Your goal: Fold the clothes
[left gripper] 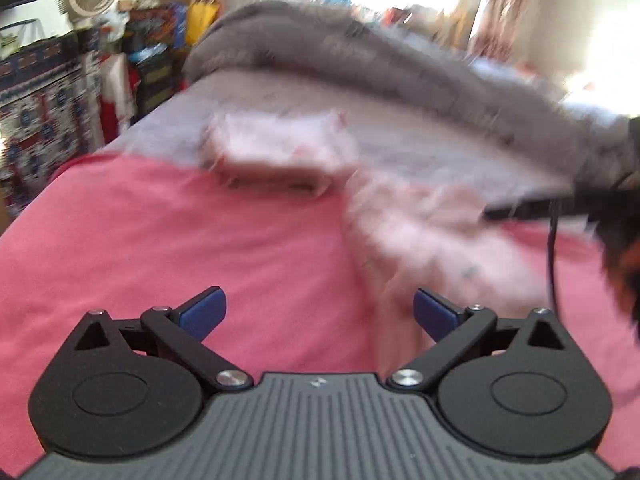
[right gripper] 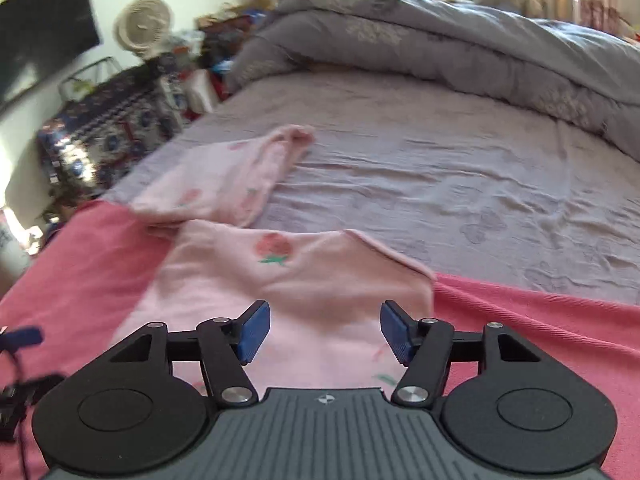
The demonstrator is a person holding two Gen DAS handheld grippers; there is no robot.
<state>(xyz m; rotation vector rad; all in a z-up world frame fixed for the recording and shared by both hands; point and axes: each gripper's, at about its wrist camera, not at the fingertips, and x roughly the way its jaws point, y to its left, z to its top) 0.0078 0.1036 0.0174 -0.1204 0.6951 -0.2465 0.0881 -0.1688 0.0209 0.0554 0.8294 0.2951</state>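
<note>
A pale pink garment with a red rose print (right gripper: 276, 276) lies on a bed, partly on a deep pink cloth (right gripper: 540, 332) and partly on the grey sheet (right gripper: 440, 168). One part of it (right gripper: 224, 176) is bunched toward the far left. My right gripper (right gripper: 325, 332) hovers open just above the garment's near part, nothing between its blue pads. In the left wrist view the same garment (left gripper: 420, 236) is blurred by motion, ahead and to the right of my left gripper (left gripper: 319, 312), which is open over the deep pink cloth (left gripper: 160, 232).
A thick grey duvet (right gripper: 440, 36) is rolled up along the far side of the bed. A white fan (right gripper: 142, 26), patterned boxes (right gripper: 112, 128) and clutter stand beyond the bed's left edge. A dark cable and gripper part (left gripper: 568, 208) show at the right in the left wrist view.
</note>
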